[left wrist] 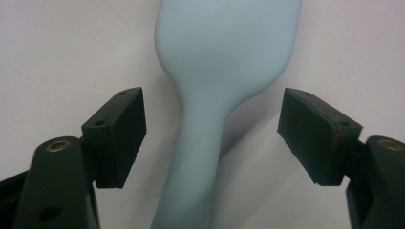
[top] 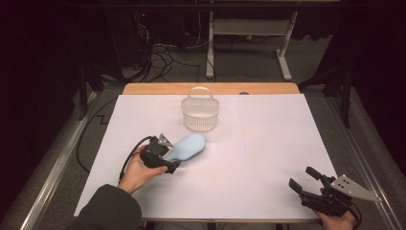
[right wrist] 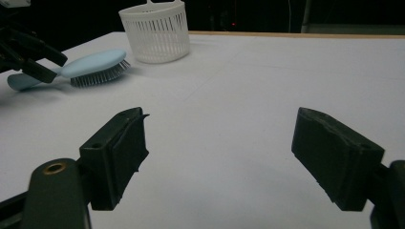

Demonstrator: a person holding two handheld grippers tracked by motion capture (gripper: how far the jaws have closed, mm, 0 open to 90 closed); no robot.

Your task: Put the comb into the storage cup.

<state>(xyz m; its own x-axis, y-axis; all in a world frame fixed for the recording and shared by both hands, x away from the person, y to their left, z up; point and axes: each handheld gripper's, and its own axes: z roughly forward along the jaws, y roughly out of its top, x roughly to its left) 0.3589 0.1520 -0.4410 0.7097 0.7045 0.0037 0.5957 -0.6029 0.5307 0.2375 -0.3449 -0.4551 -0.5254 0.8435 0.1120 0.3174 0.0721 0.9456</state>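
A light blue hairbrush [top: 190, 145] [right wrist: 94, 64] lies bristles down on the white table cover [top: 249, 158], left of centre, its head towards the basket. My left gripper [top: 171, 156] [left wrist: 212, 136] is open, with the brush's narrow handle [left wrist: 198, 157] between the jaws. There is a gap between the handle and each pad. From the right gripper view the left gripper [right wrist: 29, 53] is at the far left over the handle end. My right gripper [top: 302, 177] [right wrist: 219, 152] is open near the table's front right corner, nothing between its pads.
A white slatted basket [top: 200, 115] [right wrist: 155, 33] with a hoop handle stands at the back centre, just beyond the brush's head. A wooden table edge [top: 210, 88] runs behind it. Cables and metal stand legs [top: 285, 57] are on the floor beyond.
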